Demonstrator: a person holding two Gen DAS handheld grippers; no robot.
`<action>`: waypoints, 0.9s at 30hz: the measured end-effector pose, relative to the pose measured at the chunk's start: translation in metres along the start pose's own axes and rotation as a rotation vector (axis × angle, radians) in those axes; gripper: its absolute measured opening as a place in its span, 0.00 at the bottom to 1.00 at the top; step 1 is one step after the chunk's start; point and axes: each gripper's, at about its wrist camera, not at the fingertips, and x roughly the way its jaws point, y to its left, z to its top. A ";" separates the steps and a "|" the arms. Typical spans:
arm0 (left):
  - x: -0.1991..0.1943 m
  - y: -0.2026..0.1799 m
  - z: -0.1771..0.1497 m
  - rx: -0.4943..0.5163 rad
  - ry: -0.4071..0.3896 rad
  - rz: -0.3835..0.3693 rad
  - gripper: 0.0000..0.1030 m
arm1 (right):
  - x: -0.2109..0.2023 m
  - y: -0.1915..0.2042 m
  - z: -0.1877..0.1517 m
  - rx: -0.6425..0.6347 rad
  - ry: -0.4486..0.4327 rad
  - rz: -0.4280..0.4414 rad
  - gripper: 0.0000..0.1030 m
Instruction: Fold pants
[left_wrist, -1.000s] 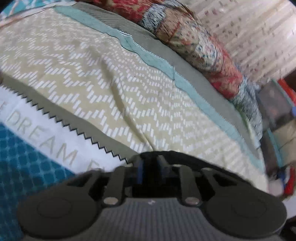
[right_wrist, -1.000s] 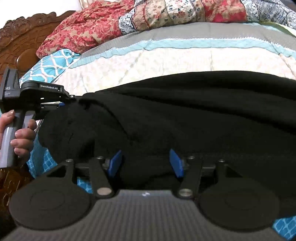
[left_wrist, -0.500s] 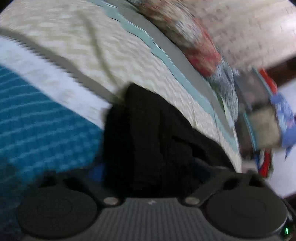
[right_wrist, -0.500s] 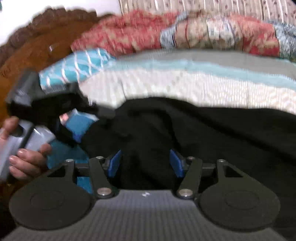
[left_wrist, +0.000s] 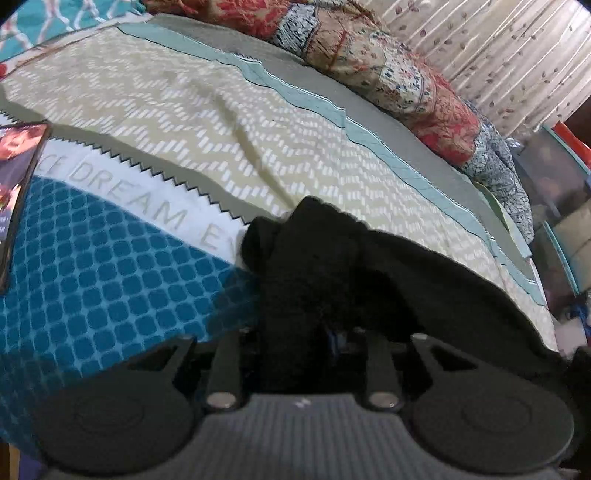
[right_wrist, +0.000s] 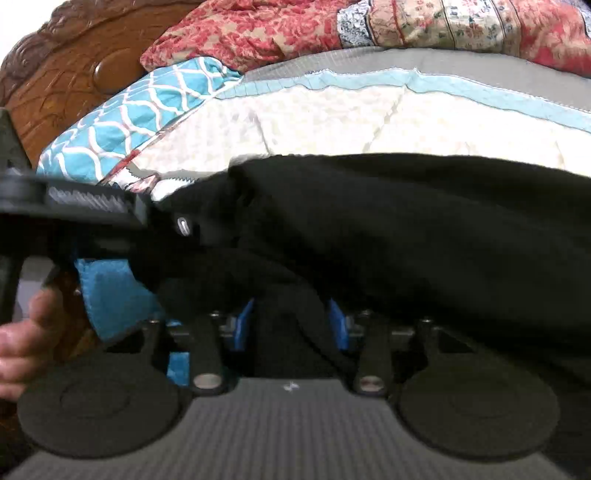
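Gripping bunched black pants (right_wrist: 406, 229) with both left gripper (left_wrist: 306, 332) and right gripper (right_wrist: 291, 325); risking slippage over bedspread (left_wrist: 184, 122).

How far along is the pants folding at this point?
Early to midway, I'd judge. Done: both grippers have hold of the black pants. In hand: the left gripper and right gripper each pinch bunched fabric above the bedspread. Left: no neat fold shows; the cloth must be laid flat and folded.
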 end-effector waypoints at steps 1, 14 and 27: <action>-0.003 -0.002 0.002 -0.005 -0.001 -0.005 0.33 | -0.003 0.002 0.001 -0.009 -0.001 0.006 0.52; -0.071 -0.004 0.028 -0.126 -0.167 0.013 0.55 | -0.184 -0.149 -0.052 0.445 -0.389 -0.181 0.55; 0.052 -0.197 -0.013 0.267 0.141 -0.043 0.54 | -0.353 -0.322 -0.215 1.017 -0.829 -0.713 0.57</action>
